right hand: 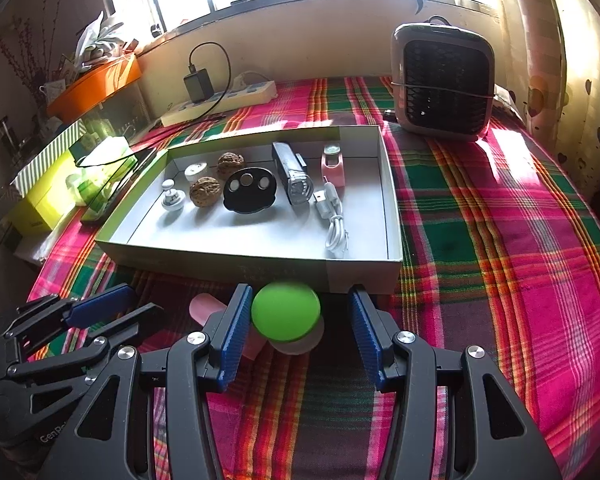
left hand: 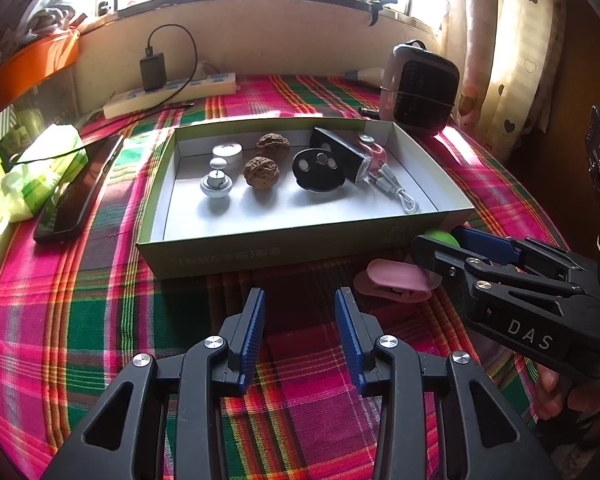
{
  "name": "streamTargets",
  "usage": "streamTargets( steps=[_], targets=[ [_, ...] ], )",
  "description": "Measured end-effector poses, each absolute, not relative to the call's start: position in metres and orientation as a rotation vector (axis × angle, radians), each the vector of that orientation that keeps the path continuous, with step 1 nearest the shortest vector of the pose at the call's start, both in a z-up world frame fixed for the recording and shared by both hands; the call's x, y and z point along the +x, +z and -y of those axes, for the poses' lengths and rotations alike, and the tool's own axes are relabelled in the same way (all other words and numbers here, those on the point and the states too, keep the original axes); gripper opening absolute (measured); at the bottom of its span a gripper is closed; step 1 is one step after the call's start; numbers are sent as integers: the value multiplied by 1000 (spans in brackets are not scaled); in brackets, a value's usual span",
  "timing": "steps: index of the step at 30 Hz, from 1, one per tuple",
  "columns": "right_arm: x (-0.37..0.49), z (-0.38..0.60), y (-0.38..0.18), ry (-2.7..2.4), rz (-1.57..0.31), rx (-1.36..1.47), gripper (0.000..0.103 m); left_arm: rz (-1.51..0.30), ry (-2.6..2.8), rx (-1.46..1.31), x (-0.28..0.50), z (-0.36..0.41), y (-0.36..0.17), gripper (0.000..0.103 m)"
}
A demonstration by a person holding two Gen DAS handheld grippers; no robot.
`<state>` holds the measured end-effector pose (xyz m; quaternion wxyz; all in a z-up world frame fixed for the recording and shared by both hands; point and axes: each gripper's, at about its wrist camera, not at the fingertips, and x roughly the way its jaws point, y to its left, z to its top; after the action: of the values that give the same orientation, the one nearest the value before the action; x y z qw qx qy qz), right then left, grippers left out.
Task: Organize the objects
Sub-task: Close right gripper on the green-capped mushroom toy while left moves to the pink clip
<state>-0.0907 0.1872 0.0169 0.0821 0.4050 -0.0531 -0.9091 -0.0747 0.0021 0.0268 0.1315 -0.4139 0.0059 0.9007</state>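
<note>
Plaid tablecloth (right hand: 480,220) held a box (right hand: 356,270) of small items.
Right gripper (right hand: 296,320) stood spread around a green-lidded jar (right hand: 286,312); left gripper (left hand: 300,316) spread, empty.

left tongs (left hand: 300,312): jaws parted, hovering low | right tongs (right hand: 298,312): jaws parted wide, low

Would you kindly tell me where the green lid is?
In the right wrist view, the green lid sits between the open right gripper fingers, just before the box.
</note>
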Motion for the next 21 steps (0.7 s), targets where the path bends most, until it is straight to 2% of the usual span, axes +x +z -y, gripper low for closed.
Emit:
streamTargets(
  steps=[2,7,13,21],
  targets=[
    [-90,-189,18,-2718,162,1202,50,-11,2603,-1200,-75,-2,27,34],
    [-87,-190,20,-2717,163,1184,35,-13,2586,-1193,-74,-7,28,34],
    [-84,-193,20,-2706,169,1177,35,-7,2576,-1197,-74,-9,29,34],
    [-82,-198,19,-2580,310,1202,35,22,2570,-1219,-75,-7,27,34]
  ],
)
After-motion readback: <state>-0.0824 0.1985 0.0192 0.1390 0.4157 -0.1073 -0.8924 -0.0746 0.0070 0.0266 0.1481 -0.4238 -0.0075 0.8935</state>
